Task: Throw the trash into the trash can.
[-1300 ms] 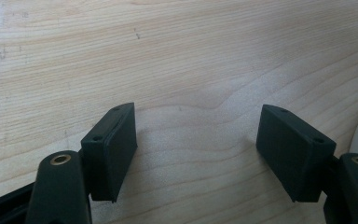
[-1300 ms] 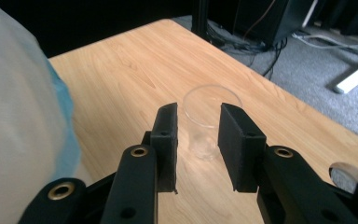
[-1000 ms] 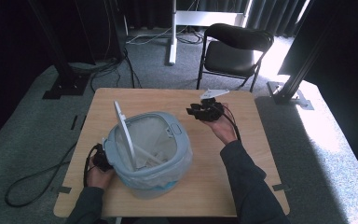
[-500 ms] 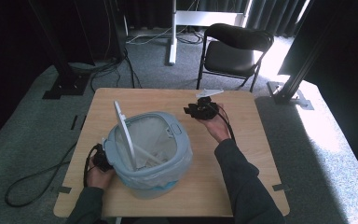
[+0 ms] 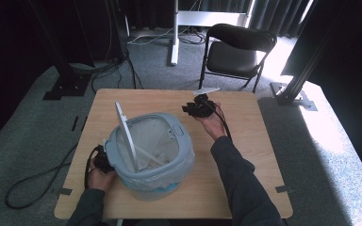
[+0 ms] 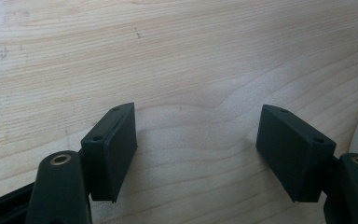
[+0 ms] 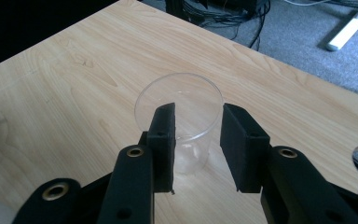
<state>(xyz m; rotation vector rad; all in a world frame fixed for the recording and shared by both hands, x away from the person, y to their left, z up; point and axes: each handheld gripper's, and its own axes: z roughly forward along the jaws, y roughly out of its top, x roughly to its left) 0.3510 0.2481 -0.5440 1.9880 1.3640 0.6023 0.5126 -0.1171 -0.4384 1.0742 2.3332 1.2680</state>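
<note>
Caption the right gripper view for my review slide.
Right gripper fingers straddle a clear plastic cup on the wooden table.

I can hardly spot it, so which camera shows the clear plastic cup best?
The right gripper view: the clear cup stands upright on the wooden table, with the right gripper around its near side. In the high view it cannot be made out by the right gripper. The left gripper view looks at table.

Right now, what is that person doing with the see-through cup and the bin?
A person sits at a wooden table with a gripper in each hand. The right gripper has a clear plastic cup between its jaws, which clasp its sides. The left gripper rests open on the table, beside a pale blue bin with a bag inside and its lid standing up. The cup is not in the bin yet.
</note>
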